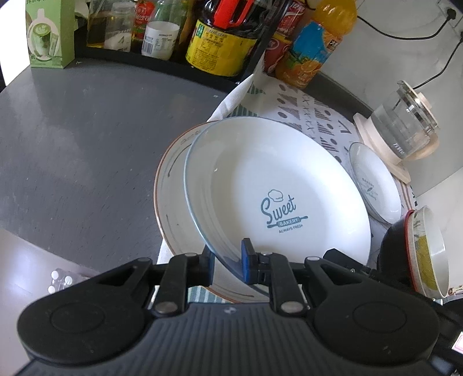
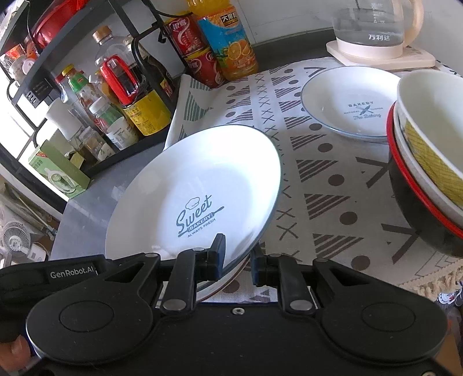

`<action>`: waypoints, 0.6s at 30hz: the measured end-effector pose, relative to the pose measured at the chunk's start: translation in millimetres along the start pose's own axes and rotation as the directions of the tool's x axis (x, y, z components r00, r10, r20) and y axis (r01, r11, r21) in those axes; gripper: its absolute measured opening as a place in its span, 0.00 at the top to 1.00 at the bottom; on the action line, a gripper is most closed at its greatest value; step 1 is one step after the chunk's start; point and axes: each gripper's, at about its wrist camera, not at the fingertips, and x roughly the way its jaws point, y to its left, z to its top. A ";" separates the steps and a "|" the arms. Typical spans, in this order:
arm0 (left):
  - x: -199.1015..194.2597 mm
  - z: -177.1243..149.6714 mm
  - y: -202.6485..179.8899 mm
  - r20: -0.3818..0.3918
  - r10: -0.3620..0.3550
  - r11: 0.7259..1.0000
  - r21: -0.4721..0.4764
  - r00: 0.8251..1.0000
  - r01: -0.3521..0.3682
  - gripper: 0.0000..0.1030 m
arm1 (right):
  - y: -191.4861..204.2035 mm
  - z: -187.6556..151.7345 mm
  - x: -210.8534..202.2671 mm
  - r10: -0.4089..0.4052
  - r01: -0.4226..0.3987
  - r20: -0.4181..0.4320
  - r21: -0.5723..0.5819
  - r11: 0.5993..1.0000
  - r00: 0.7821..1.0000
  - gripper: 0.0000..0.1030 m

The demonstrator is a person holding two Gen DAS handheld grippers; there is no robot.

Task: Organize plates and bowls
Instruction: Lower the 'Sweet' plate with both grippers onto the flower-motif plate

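Left wrist view
- Left gripper [image 1: 228, 260]: I am clamping its blue pads on the near rim of the Sweet Bakery plate [image 1: 277, 185], one pad above and one below.
- Plate position: I am holding it tilted, just above the brown-rimmed plate [image 1: 170, 196] lying on the patterned cloth [image 1: 315, 112].
- Neighbours: the small plate [image 1: 376, 185] is sitting to its right; the stacked bowls [image 1: 425, 248] are nearer, also right.

Right wrist view
- Right gripper [image 2: 238, 260]: its jaws are straddling the same plate [image 2: 196, 185] at the near edge, but I cannot tell whether they are pinching it.
- Handling: I am judging it glazed, stiff, slippery and breakable, fairly heavy for an edge grip.
- Hold: I am favouring the raised rim, seated deep in the pads.
- Surroundings: the kettle [image 2: 373, 26] is standing well beyond the plate.
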 end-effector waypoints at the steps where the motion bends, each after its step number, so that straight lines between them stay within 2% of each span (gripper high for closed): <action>1: 1.1 0.4 0.7 -0.006 0.000 1.000 -0.001 1.000 0.000 0.83 | 0.8 0.3 0.9 -0.004 0.004 -0.002 0.000 1.000 1.000 0.83; 9: 5.8 5.4 -0.8 -0.050 0.026 1.000 0.001 0.998 -0.026 0.78 | 6.7 7.4 4.6 -0.017 0.017 -0.005 -0.026 1.000 1.000 0.82; 18: -2.9 14.7 -4.0 -0.081 0.069 0.997 0.036 0.994 -0.066 0.78 | 11.8 10.5 13.0 -0.022 0.020 -0.038 -0.038 0.999 0.999 0.83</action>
